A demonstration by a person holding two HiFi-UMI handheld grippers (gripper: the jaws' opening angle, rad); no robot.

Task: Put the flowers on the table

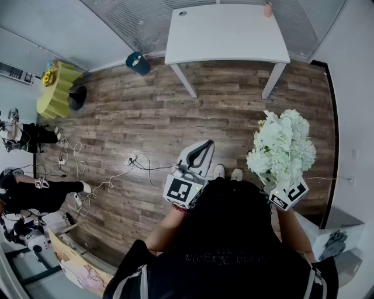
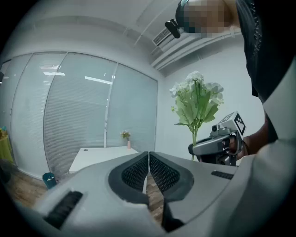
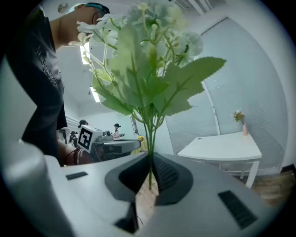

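Flowers [image 1: 281, 146], a bunch of white blooms with broad green leaves on thin green stems, stand upright in the right hand-held gripper [image 3: 149, 178], whose two dark ribbed pads are pressed in on the stems low down, so that the leaves and blooms rise above the jaws. In the head view the bunch is at the person's right front, over the wooden floor [image 1: 146, 117] and well apart from the white counter [image 1: 228, 35], which stands farther ahead against a glass wall with blinds. A small pink vase [image 1: 267, 10] with a few flowers of its own sits at the counter's far right corner. The left hand-held gripper [image 2: 148, 159] is held out in front of the person's body, beside the right one but apart from it; its jaws are closed pad to pad with nothing between them, and its marker cube faces up toward the head camera. A teal bin [image 1: 138, 63] stands on the floor near the counter's left end. Pale cables [image 1: 140, 165] trail across the floor to the left of the person's light shoes [image 1: 218, 171]. Farther left stand a yellow-green piece of furniture [image 1: 55, 87] and other people in dark clothes [image 1: 23, 137].
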